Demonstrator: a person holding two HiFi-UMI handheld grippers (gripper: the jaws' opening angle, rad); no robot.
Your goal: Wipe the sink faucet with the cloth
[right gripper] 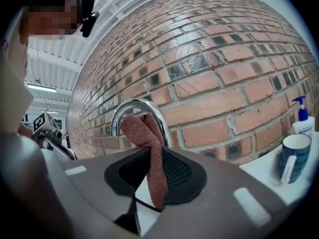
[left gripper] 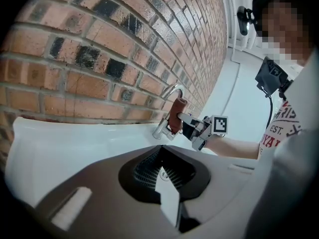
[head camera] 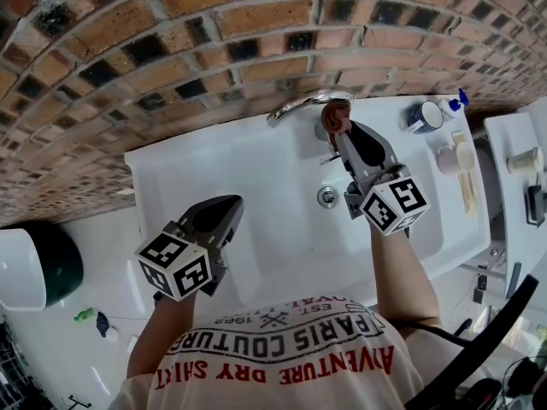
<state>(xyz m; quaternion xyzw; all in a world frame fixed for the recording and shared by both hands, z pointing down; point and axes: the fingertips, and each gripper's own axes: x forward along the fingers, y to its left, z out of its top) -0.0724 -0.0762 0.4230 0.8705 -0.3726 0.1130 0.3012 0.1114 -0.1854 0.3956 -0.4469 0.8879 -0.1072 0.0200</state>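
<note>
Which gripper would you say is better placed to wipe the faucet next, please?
The right gripper: it is shut on the cloth, right at the faucet. The left gripper is shut, empty and well away from it.

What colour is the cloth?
The cloth is reddish brown, clearest in the right gripper view.

Behind sink, faucet with cloth; mug rightward

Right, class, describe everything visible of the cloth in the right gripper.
The cloth is reddish-brown, fuzzy-looking fabric, folded into a narrow strip. The right gripper is shut on its lower part; its upper end stands up against the curved chrome faucet spout, above the white sink.
</note>
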